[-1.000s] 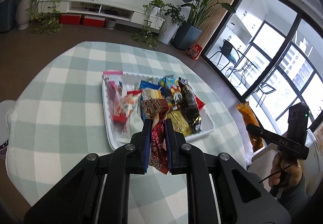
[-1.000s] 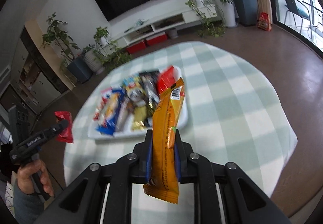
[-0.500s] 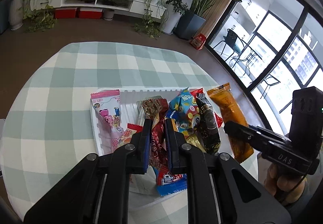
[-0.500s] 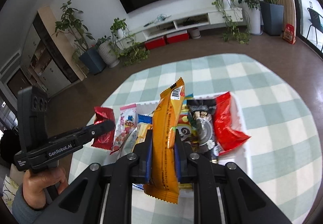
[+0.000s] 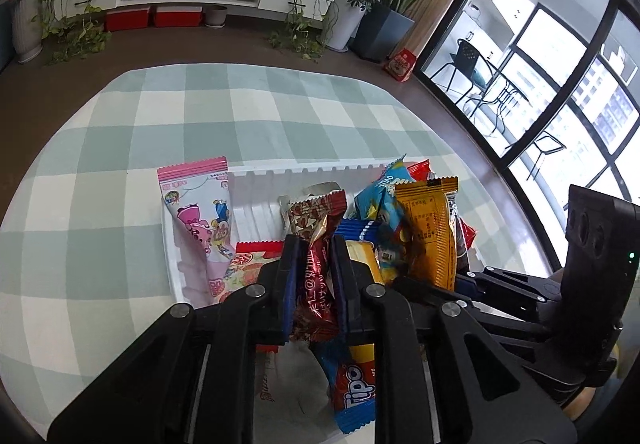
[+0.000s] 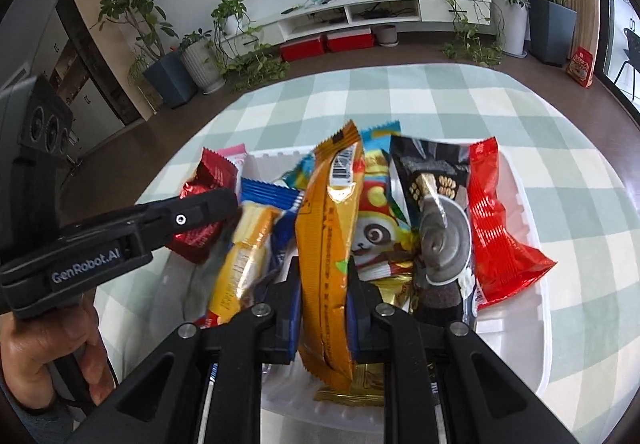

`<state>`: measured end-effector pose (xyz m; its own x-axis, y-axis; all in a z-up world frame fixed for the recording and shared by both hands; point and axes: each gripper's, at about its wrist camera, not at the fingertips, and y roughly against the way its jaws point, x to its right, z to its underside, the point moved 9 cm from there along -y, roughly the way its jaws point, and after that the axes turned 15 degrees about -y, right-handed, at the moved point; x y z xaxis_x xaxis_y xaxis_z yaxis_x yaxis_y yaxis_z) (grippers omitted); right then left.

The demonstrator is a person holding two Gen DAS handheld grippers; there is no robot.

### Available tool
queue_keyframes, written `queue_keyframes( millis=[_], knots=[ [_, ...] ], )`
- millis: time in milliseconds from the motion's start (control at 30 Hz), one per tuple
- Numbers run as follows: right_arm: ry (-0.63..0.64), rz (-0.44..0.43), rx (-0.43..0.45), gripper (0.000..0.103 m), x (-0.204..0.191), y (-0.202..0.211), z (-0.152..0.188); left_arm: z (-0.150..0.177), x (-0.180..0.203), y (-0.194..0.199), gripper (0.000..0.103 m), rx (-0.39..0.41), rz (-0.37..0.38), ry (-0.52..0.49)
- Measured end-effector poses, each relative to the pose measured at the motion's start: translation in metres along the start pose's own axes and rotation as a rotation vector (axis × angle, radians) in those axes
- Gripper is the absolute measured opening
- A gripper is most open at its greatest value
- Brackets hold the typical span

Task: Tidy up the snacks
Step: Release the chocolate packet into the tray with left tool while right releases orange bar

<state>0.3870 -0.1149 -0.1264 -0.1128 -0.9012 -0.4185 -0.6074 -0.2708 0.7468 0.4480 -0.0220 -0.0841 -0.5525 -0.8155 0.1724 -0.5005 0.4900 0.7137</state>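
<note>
My left gripper [image 5: 314,244] has a dark red starred snack packet [image 5: 316,216] upright between its pads; its jaws are opening, with the pads still against the packet. It hangs low over the white tray [image 5: 260,180], which holds several snack packets. My right gripper [image 6: 322,264] is shut on a long orange snack packet [image 6: 328,212], also just above the tray [image 6: 536,284]. Both grippers sit side by side; the left gripper [image 6: 208,204] shows at the left of the right wrist view. The orange packet [image 5: 430,228] appears in the left wrist view too.
The tray stands on a round table with a green-checked cloth [image 5: 120,148]. A pink packet [image 5: 196,212] leans on the tray's left rim; a red packet [image 6: 492,212] and a black one [image 6: 436,180] lie to the right. A hand [image 6: 44,360] grips the left tool.
Both grippers have come forward and down from beside the table to just above the tray. The packets in them came along. The left jaws stand slightly wider.
</note>
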Motion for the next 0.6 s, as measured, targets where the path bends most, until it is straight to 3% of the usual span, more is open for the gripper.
queue_keyframes(
  millis=[333,400,533,600],
  knots=[
    [0.004,0.016,0.004,0.025,0.004,0.001,0.004,0.001,0.002,-0.005,0.021,0.003,-0.003,-0.012],
    [0.004,0.017,0.012,0.035,0.004,0.004,0.003,0.002,0.004,-0.004,0.025,0.003,-0.003,-0.016],
    [0.005,0.018,0.023,0.038,0.005,0.010,0.002,0.000,0.011,-0.001,0.053,0.018,0.015,-0.031],
    [0.006,0.018,0.026,0.039,0.005,0.012,0.002,-0.002,0.016,0.000,0.057,0.021,0.006,-0.048]
  ],
)
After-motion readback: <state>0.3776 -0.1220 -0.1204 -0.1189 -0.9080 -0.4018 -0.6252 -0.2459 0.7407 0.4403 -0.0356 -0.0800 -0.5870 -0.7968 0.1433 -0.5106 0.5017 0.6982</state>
